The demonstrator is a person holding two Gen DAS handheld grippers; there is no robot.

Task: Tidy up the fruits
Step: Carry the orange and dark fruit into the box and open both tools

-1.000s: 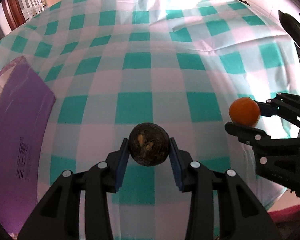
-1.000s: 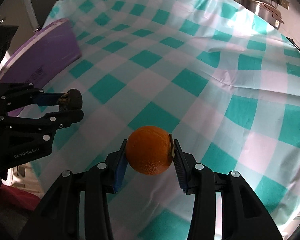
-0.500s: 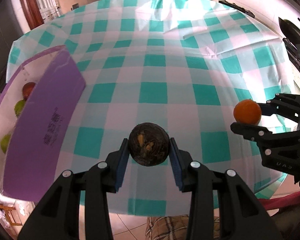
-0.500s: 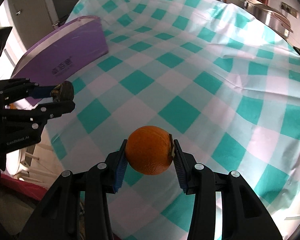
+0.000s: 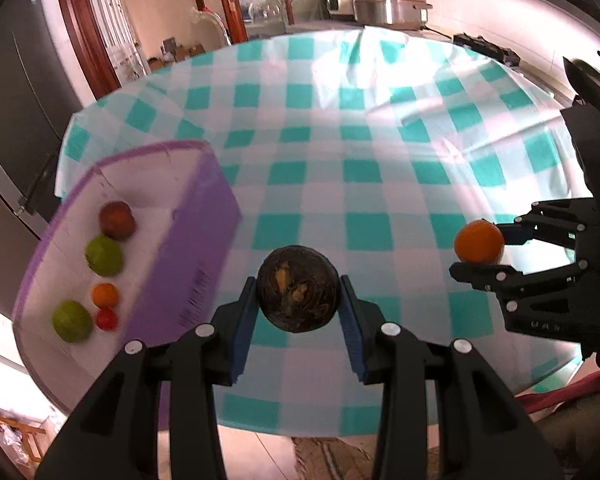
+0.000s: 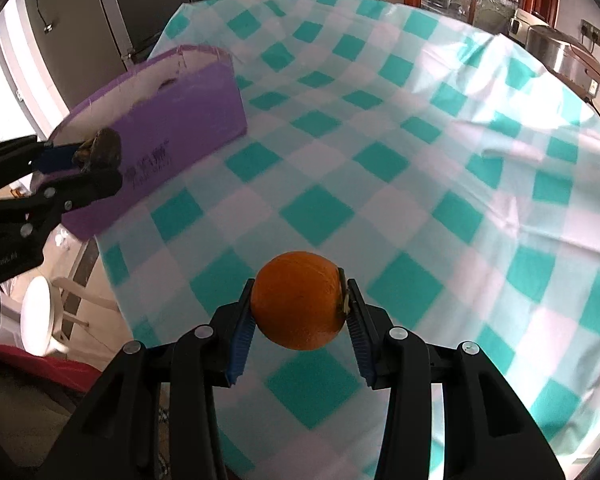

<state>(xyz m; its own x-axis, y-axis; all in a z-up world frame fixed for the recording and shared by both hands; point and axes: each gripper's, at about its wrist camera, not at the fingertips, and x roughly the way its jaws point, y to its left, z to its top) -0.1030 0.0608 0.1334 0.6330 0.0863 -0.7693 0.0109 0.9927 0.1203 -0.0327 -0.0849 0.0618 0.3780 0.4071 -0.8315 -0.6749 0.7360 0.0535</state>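
Note:
My left gripper [image 5: 298, 300] is shut on a dark brown round fruit [image 5: 298, 289] and holds it high above the checked table. My right gripper [image 6: 300, 304] is shut on an orange [image 6: 298, 300], also held above the table; it shows at the right of the left wrist view [image 5: 478, 241]. The dark fruit shows at the left of the right wrist view [image 6: 102, 148]. A purple box [image 5: 204, 240] stands at the table's left; inside lie a red apple [image 5: 117, 221], two green fruits [image 5: 104, 256], a small orange [image 5: 105, 295] and a small red fruit [image 5: 106, 318].
The table wears a teal and white checked cloth [image 5: 364, 184]. A rice cooker [image 5: 388, 6] stands on the counter beyond the far edge. A white stool [image 6: 44, 320] stands on the floor below the table's near left edge. A dark fridge [image 6: 140, 8] is behind the box.
Both grippers have risen and pulled back from the table with their fruits. The purple box's inside and its fruits have come into view.

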